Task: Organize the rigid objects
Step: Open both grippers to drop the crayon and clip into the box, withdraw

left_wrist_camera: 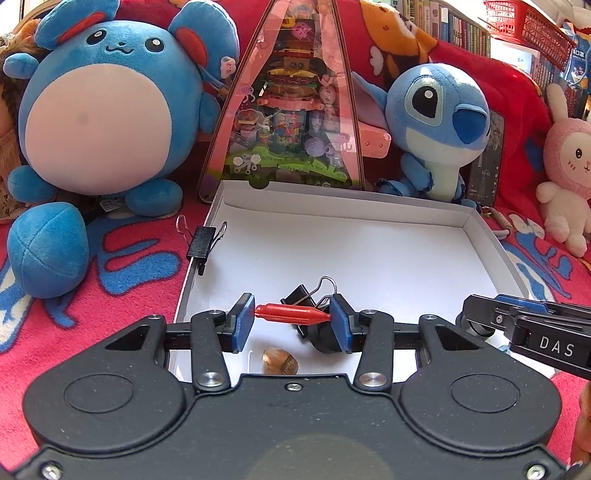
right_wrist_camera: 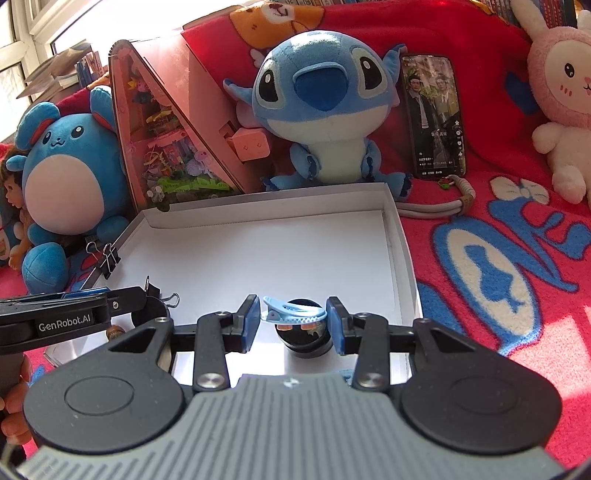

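Observation:
My left gripper point(left_wrist_camera: 292, 314) is shut on a small red plastic cylinder point(left_wrist_camera: 291, 313), held crosswise over the near end of a shallow white box point(left_wrist_camera: 369, 243). Under it lie a black binder clip point(left_wrist_camera: 301, 293), a brown nut-like piece point(left_wrist_camera: 280, 362) and a black round object point(left_wrist_camera: 323, 338). My right gripper point(right_wrist_camera: 291, 316) is shut on a light blue toothed clip point(right_wrist_camera: 293, 311), above the same black round object point(right_wrist_camera: 306, 339) in the white box point(right_wrist_camera: 258, 254). Another binder clip point(left_wrist_camera: 202, 242) is clamped on the box's left wall.
Around the box, on a red patterned blanket point(right_wrist_camera: 498, 277), stand a round blue plush point(left_wrist_camera: 99, 110), a pink triangular toy display point(left_wrist_camera: 288, 110), a blue alien plush point(right_wrist_camera: 317, 107), a phone point(right_wrist_camera: 434, 114) and a pink rabbit plush point(right_wrist_camera: 561, 99). A red basket point(left_wrist_camera: 528, 29) sits far right.

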A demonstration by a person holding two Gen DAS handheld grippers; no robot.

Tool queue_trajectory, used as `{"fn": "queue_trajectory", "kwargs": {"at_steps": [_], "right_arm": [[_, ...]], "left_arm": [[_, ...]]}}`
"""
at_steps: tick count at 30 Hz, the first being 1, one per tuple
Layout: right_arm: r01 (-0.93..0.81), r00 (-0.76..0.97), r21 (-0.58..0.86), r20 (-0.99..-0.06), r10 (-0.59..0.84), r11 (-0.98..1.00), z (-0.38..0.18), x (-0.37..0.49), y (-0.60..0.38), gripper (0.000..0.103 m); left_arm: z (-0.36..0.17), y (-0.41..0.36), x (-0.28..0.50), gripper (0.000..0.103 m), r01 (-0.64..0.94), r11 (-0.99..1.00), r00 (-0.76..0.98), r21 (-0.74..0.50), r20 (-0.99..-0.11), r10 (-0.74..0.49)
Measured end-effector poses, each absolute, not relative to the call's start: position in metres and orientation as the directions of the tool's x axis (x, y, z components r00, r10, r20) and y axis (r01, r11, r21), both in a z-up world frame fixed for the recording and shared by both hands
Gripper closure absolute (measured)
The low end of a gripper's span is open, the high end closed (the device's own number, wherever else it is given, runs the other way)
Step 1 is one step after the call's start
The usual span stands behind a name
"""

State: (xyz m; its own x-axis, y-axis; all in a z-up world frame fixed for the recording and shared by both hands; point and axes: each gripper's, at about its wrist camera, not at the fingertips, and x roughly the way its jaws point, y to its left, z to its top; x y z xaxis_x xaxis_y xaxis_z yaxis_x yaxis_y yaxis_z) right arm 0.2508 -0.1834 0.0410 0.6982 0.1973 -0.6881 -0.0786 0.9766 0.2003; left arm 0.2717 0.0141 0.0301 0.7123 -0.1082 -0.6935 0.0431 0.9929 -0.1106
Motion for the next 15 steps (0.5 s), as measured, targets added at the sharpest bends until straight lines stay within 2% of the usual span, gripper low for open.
{"fn": "queue_trajectory", "kwargs": {"at_steps": [3,5,6,7,8,15], "right_arm": [[-0.08,0.701,0.201,-0.685,0.199,0.976,0.041,0.25,-0.184,0.056],[-0.08,0.71,0.201,-0.676,0.198,0.976,0.043,0.249,-0.184,0.054],[-0.081,0.713,0.2,-0.673,0.197,0.976,0.044,0.248,-0.184,0.051],[-0.083,0.716,0.201,-0.67,0.199,0.976,0.045,0.248,-0.184,0.043],[-0.085,0.717,0.203,-0.667,0.201,0.976,0.045,0.247,-0.185,0.042],[-0.083,0.725,0.215,-0.657,0.207,0.973,0.048,0.244,-0.187,0.035]], "left_arm": [[0.03,0.014,0.271,0.056,0.042,0.993,0.715,-0.109,-0.691,-0.106],[0.031,0.014,0.269,0.045,0.036,0.994,0.723,-0.107,-0.683,-0.099],[0.032,0.014,0.269,0.044,0.035,0.994,0.728,-0.106,-0.679,-0.098],[0.033,0.014,0.268,0.041,0.037,0.994,0.73,-0.105,-0.676,-0.099],[0.035,0.014,0.267,0.038,0.039,0.994,0.733,-0.105,-0.673,-0.1],[0.042,0.012,0.258,0.028,0.051,0.994,0.747,-0.095,-0.657,-0.101]]}}
